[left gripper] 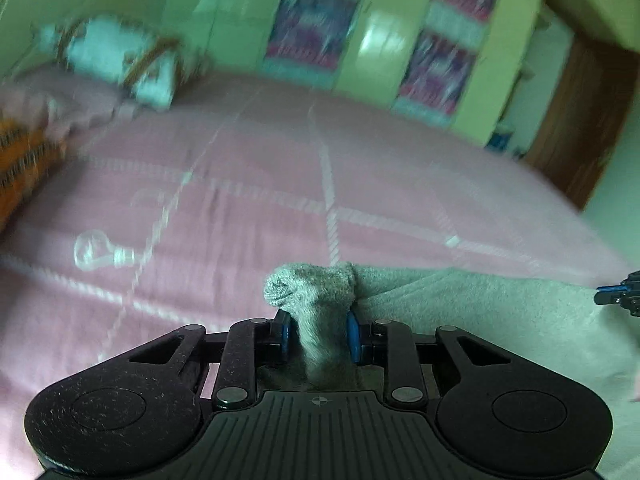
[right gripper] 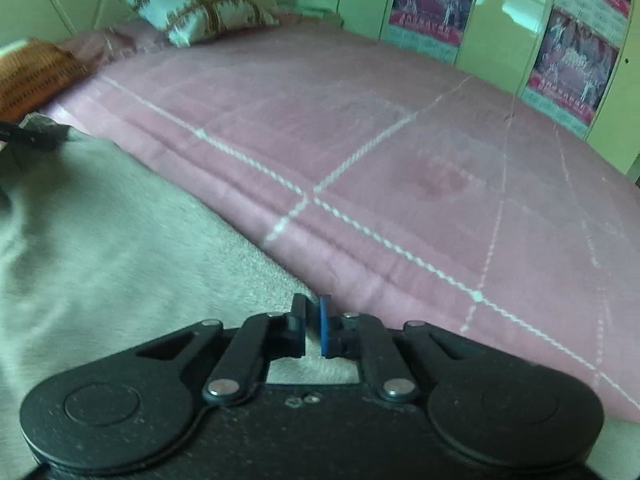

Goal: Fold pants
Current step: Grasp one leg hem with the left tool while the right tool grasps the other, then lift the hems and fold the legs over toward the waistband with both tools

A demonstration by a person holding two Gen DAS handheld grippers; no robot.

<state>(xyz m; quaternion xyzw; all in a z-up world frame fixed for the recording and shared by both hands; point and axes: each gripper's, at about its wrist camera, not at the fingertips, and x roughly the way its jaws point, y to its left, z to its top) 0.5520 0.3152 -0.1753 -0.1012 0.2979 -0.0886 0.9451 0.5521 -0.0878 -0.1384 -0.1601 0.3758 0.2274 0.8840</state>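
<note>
The grey pants (left gripper: 460, 312) lie on a pink bedspread (left gripper: 240, 184). My left gripper (left gripper: 318, 334) is shut on a bunched fold of the grey pants that sticks up between its blue pads. The right gripper's tip (left gripper: 616, 294) shows at the right edge of that view, over the fabric. In the right wrist view the pants (right gripper: 100, 240) spread to the left. My right gripper (right gripper: 313, 328) is nearly closed at the pants' edge, with a thin gap between the pads. Whether cloth is pinched there is hidden.
The pink bedspread (right gripper: 400, 160) has white stitched lines. A patterned pillow (right gripper: 200, 12) and an orange cushion (right gripper: 32, 76) lie at the bed's far left. Green wardrobe doors with posters (right gripper: 572, 60) stand behind the bed. A wooden door (left gripper: 576, 128) stands at the right.
</note>
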